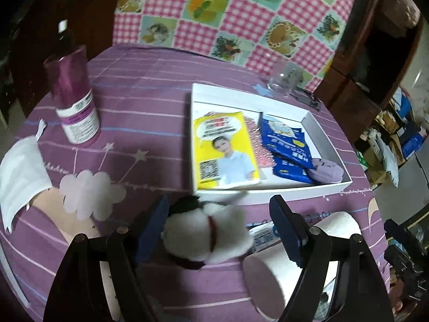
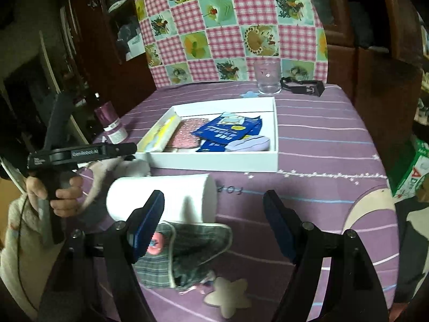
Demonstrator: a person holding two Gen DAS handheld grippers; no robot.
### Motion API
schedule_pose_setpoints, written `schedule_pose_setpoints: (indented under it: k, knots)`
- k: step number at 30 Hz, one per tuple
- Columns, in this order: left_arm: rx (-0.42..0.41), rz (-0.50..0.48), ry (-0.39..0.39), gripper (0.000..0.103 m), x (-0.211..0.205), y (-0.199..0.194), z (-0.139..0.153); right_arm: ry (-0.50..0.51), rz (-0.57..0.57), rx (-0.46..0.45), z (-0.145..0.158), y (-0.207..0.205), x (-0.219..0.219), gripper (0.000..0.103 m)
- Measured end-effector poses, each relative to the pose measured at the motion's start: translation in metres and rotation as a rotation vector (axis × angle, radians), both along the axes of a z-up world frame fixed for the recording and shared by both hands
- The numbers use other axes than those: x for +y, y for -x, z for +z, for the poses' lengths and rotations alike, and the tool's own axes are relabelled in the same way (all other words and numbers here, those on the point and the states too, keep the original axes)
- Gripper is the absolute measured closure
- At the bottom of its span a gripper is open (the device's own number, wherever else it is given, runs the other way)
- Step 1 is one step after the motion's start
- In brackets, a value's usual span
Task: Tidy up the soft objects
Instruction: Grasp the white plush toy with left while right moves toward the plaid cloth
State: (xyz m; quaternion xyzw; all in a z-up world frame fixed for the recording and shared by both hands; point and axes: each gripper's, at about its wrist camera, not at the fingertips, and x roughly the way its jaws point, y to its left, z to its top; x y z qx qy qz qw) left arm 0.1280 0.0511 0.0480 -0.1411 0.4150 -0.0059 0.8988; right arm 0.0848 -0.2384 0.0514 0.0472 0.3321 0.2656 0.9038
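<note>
A white plush toy [image 1: 214,230] with black patches and a red collar lies on the purple tablecloth, between the fingers of my left gripper [image 1: 221,226]. Its jaws stand wide; the left pad is at the toy's side and the right pad is clear of it. In the right wrist view the same toy [image 2: 123,167] lies under the left gripper [image 2: 126,149], held by a hand [image 2: 61,196]. My right gripper [image 2: 213,221] is open above a grey plaid fabric pouch [image 2: 193,252] with a pink round piece. The white box [image 1: 327,187] [image 2: 214,165] holds a yellow tissue pack [image 1: 225,150], blue packets [image 1: 287,145] and a lilac item [image 1: 327,171].
A white paper roll [image 2: 166,196] [image 1: 281,265] lies between the grippers. A purple bottle [image 1: 75,102] stands at the left, and a drinking glass [image 2: 268,77] and a black clip [image 2: 305,86] at the far edge. A white cloth [image 1: 18,177] lies at the left rim, and a green carton [image 2: 410,171] off the table at the right.
</note>
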Motion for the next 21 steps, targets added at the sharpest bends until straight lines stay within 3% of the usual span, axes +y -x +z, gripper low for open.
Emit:
schedule_pose_setpoints:
  k: [9, 14, 16, 19, 21]
  knots:
    - [0.063, 0.031, 0.033, 0.025, 0.012, 0.004, -0.014, 0.029, 0.069, -0.009, 0.0, 0.014, 0.02, 0.026]
    - [0.101, 0.024, -0.032, 0.025, 0.0, -0.005, -0.029, 0.04, 0.093, -0.003, -0.003, 0.018, 0.026, 0.026]
    - [0.112, 0.019, -0.016, 0.025, -0.002, -0.01, -0.037, 0.05, 0.098, 0.0, -0.004, 0.018, 0.028, 0.026]
    - [0.102, 0.006, -0.025, 0.039, -0.007, -0.01, -0.037, 0.056, 0.102, 0.0, -0.004, 0.02, 0.029, 0.026]
    - [0.099, 0.004, -0.043, 0.041, -0.011, -0.009, -0.036, 0.059, 0.102, 0.001, -0.004, 0.02, 0.03, 0.026]
